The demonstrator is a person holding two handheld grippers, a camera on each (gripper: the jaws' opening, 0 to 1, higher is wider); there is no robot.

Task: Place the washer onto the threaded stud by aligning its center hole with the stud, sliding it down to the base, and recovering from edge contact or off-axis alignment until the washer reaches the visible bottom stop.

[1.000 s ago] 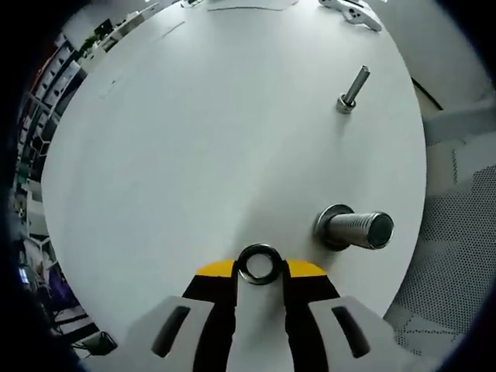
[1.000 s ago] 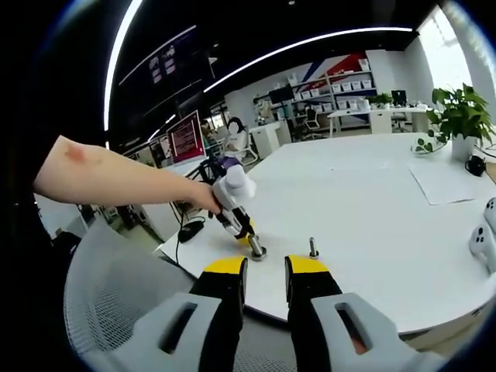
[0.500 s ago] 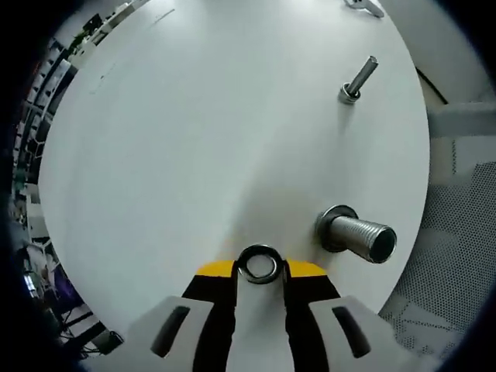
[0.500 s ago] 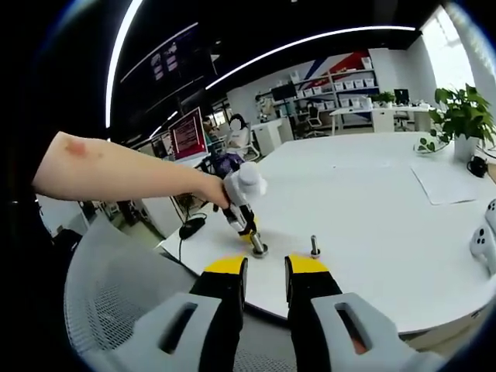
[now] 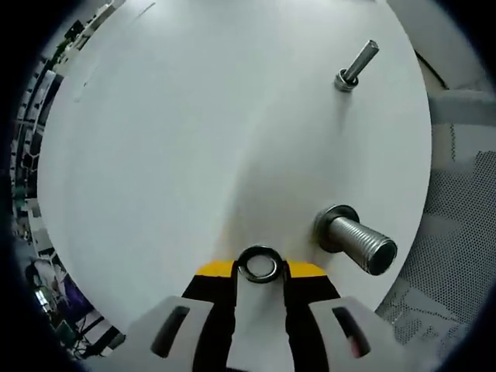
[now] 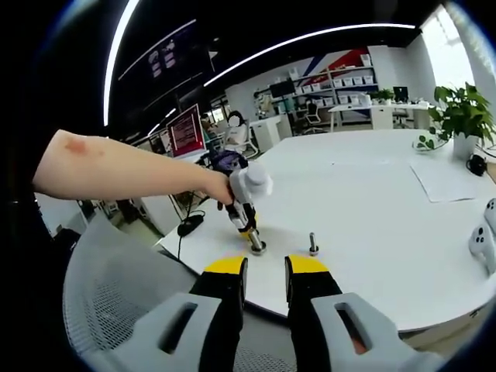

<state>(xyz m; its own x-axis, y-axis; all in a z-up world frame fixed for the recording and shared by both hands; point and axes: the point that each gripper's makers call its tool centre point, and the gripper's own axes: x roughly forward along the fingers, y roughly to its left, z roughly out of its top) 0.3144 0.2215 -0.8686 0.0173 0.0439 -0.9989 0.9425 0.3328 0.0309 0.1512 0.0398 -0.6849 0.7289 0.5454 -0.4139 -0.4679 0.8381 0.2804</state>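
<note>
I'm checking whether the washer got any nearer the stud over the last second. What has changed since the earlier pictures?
In the right gripper view the left gripper tilted more upright above the thick threaded steel stud. The steel ring washer stays clamped; the right gripper stays low, holding nothing.

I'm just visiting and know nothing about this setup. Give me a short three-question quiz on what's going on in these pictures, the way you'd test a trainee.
1. True or false: the washer is already on the thick stud.
2. Which gripper holds the washer? A) left gripper B) right gripper C) neither
3. Fill in: in the left gripper view, two studs stand on the white table, the thick one and, farther off, a ______ one.

Key:
1. False. It sits between the left gripper's jaws, beside the thick stud and apart from it.
2. A. The right gripper's jaws stand apart with nothing between them.
3. Thin.
</note>
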